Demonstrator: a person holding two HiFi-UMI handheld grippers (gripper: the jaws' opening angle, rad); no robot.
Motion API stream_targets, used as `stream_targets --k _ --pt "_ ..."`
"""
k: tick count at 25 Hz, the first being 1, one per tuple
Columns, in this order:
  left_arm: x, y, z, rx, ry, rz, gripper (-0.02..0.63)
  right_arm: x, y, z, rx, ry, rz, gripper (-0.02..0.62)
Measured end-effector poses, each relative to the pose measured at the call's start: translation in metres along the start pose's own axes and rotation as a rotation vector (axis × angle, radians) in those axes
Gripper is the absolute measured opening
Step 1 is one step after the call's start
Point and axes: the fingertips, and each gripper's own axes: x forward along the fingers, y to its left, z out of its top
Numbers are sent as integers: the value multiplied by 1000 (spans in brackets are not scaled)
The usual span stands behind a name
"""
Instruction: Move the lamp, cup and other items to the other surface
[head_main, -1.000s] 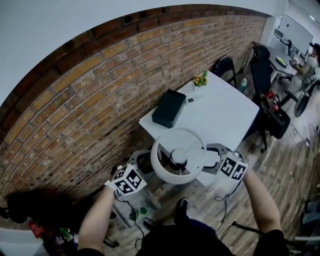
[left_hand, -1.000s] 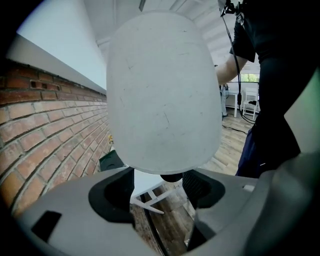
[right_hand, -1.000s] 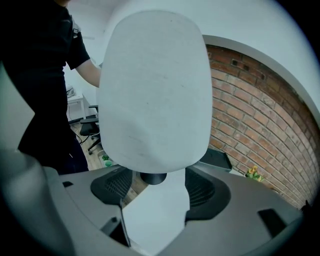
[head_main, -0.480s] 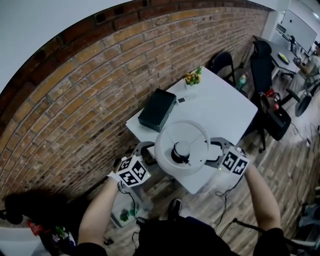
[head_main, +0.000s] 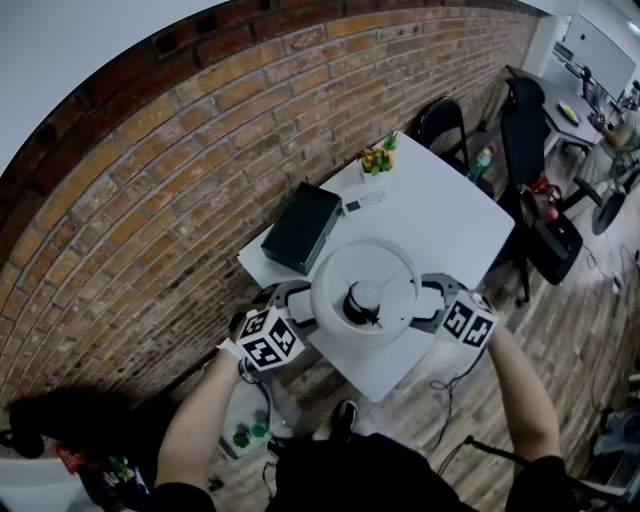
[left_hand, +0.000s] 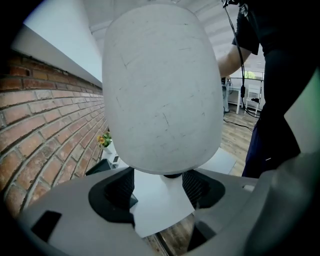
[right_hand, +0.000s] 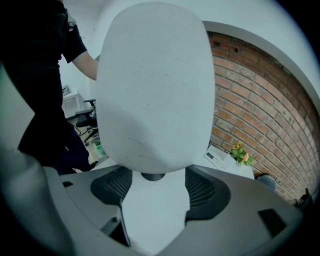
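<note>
A lamp (head_main: 365, 290) with a round white shade and a dark neck hangs in the air over the near corner of a white table (head_main: 450, 230). My left gripper (head_main: 300, 305) holds it from the left and my right gripper (head_main: 428, 303) from the right. In the left gripper view the shade (left_hand: 162, 90) fills the frame, and the left gripper (left_hand: 159, 186) has its jaws set wide round the shade's lower part. The right gripper view shows the same: the shade (right_hand: 155, 85) sits in the wide jaws of the right gripper (right_hand: 154, 187). The lamp's base is hidden.
On the table lie a black box (head_main: 302, 228), a small remote (head_main: 362, 204) and a little pot of flowers (head_main: 375, 158). A brick wall (head_main: 150, 200) runs along the table's left. Dark chairs (head_main: 445, 122) stand at its far side. Wooden floor (head_main: 560, 330) lies to the right.
Both grippers have carried the lamp forward, from before the table's near corner to over it. The grip has not changed.
</note>
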Motion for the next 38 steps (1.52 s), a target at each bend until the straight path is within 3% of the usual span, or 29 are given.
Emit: stream_targets --k 10,14,25,29,32,38 --pt "18 5 2 -41 -8 -6 293 7 -10 -19 36 -5 15 337" --pt "23 3 4 -117 -43 -7 293 9 -13 -19 68 -23 -13 334" --pt "18 -23 -8 -210 -58 12 294 13 -9 -41 136 -26 -110 336" --pt "-5 -46 -21 -238 -60 22 293 9 14 -45 169 -17 -100 328" --pt "-31 -65 -30 -310 -95 46 293 -2 43 -41 190 -18 -116 312" --pt "-91 -117 -75 -441 -154 142 288 4 121 0 213 -33 -125 260"
